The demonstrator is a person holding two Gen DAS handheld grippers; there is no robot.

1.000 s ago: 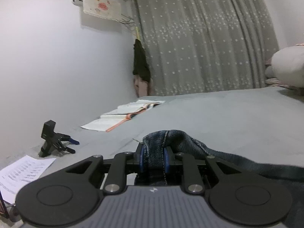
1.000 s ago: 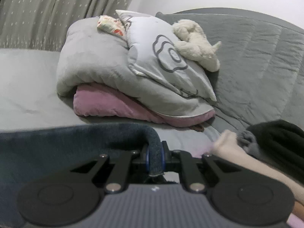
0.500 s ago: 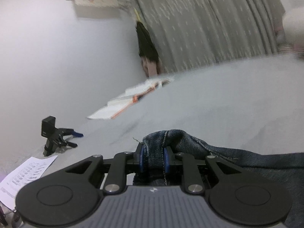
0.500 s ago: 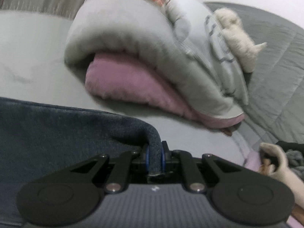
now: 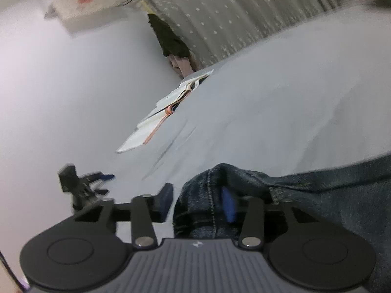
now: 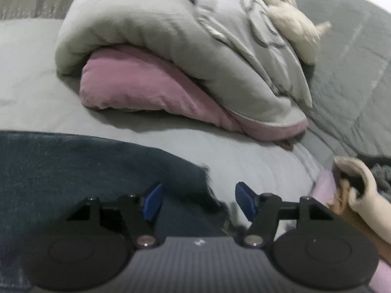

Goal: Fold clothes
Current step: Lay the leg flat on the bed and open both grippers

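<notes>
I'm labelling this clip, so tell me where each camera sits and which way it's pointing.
Left wrist: on the left gripper, facing along the grey bed sheet toward an open book and dotted curtain; jaws opening around the dark blue denim jeans.
Right wrist: on the right gripper, facing a rolled grey-and-pink duvet; jaws opening over the jeans' edge; a hand shows at the right edge.
Shared: jeans, sheet.
</notes>
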